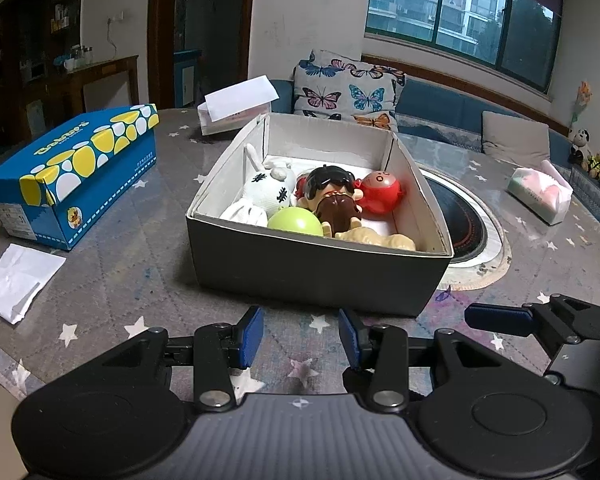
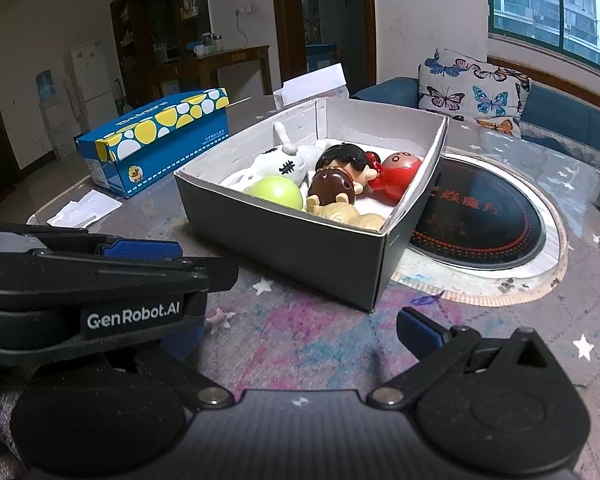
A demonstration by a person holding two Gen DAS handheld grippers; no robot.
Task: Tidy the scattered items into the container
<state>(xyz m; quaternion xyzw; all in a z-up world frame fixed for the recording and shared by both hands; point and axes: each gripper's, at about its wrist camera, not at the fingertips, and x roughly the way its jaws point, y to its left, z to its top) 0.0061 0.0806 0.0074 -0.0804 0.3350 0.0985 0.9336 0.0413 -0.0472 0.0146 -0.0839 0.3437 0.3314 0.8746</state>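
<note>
- The left gripper [image 2: 140, 280], seen side-on from the right wrist view, carries a white label reading "GenRobot.AI".
- The blue shoe box [image 1: 72, 176] with yellow and white spots bears yellow lettering on its lid, too blurred to read, and a small duck picture on its end; it stands left of the grey box and apart from it.
- The round black cooktop [image 2: 484, 220] just right of the grey box shows red Chinese characters, only partly legible.
- The grey box [image 1: 316, 272] is an open cardboard container, dark grey outside and white inside, on the star-patterned tablecloth [image 1: 112, 280]; its long axis runs away from the left camera, with a short wall facing it.
- Inside the grey box lie a white bunny plush [image 1: 266, 188], a green ball [image 1: 295, 221], a dark-haired doll [image 1: 334, 196], a red round toy [image 1: 381, 193] and a tan figure [image 1: 376, 237], packed touching each other.
- Crumpled white paper [image 1: 16, 280] lies left of the grey box, near the shoe box.
- Left gripper [image 1: 301, 338]: fingers parted moderately, holding nothing, just in front of the grey box.
- Right gripper [image 2: 308, 320]: only one blue finger [image 2: 418, 330] shows clearly; spread wide, empty.
</note>
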